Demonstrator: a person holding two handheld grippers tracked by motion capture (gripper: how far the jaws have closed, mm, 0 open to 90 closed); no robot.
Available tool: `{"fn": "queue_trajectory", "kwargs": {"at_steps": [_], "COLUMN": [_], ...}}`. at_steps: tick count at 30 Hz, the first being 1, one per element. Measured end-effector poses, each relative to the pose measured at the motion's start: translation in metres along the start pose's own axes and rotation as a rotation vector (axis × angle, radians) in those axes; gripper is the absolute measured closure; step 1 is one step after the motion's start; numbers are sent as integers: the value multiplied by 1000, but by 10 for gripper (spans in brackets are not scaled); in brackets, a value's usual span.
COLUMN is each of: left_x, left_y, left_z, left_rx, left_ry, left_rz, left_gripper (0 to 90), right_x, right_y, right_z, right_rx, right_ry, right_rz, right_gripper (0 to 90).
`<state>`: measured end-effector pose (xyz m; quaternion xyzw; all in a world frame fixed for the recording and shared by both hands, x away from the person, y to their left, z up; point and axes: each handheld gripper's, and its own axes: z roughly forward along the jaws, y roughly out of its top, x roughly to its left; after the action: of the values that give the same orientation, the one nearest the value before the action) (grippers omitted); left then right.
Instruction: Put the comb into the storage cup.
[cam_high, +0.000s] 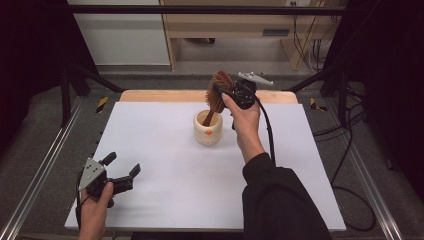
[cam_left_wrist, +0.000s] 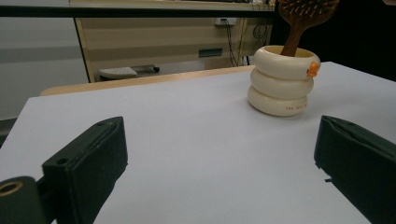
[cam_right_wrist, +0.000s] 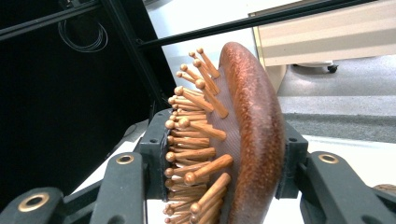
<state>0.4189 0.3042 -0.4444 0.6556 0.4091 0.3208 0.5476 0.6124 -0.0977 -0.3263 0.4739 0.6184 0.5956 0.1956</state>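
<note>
Right tool: clamped on hairbrush head, handle inside cup.
Left tool: wide, empty, low over desk.

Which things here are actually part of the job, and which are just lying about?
In the job:
- wooden hairbrush, head clamped in the right tool, handle inside the cup
- cream ringed cup with an orange duck detail

Just about:
- left tool, open, resting low over the white table
- cables on the floor
- cabinet behind
</note>
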Motion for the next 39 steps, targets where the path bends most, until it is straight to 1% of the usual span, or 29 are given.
{"fn": "queue_trajectory", "kwargs": {"at_steps": [14, 39], "left_x": [0, 0], "left_y": [0, 0], "left_z": [0, 0], "left_rx": [0, 0], "left_ry": [0, -1], "left_rz": [-1, -2], "left_gripper": [29, 29], "right_x": [-4, -7], "right_y": [-8, -16], "right_z": [4, 8], "right_rx": [8, 17], "right_ry": [1, 12], "right_rz": [20, 48], "right_gripper": [509, 509]}}
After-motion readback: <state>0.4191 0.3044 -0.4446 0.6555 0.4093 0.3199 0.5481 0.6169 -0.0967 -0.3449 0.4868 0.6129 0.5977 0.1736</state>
